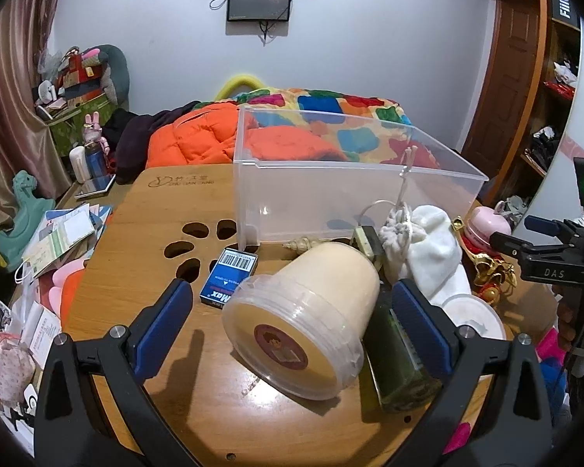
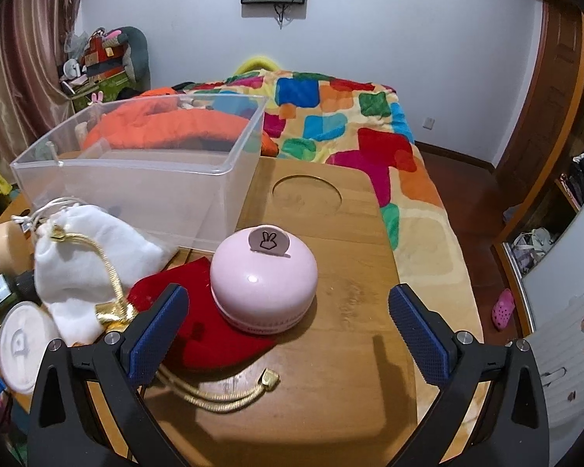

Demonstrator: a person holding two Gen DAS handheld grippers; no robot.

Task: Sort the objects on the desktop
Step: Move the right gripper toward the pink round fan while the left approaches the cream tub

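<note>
Both claws spread wide over my cluttered wooden table (image 2: pixel 350 311), nothing gripped.

My left claw (image 1: pixel 292 319) stands apart around a cream plastic tub (image 1: pixel 303 315) lying on its side, long axis running front-left to back-right, lid end towards me. Beside it lies a dark green bottle (image 1: pixel 399 366); beyond sit a blue box (image 1: pixel 229 280) and white pouch (image 1: pixel 428 249). My right claw (image 2: pixel 288 330) gapes before a pink round case (image 2: pixel 263 278) resting on a red cloth pouch (image 2: pixel 214 334). Farthest back stands the clear plastic bin (image 2: pixel 136 179).

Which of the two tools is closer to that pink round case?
The right. The right tool sits open just in front of the pink case, which rests on a red pouch. The left tool is open around a cream jar; the case lies far to its right.
</note>
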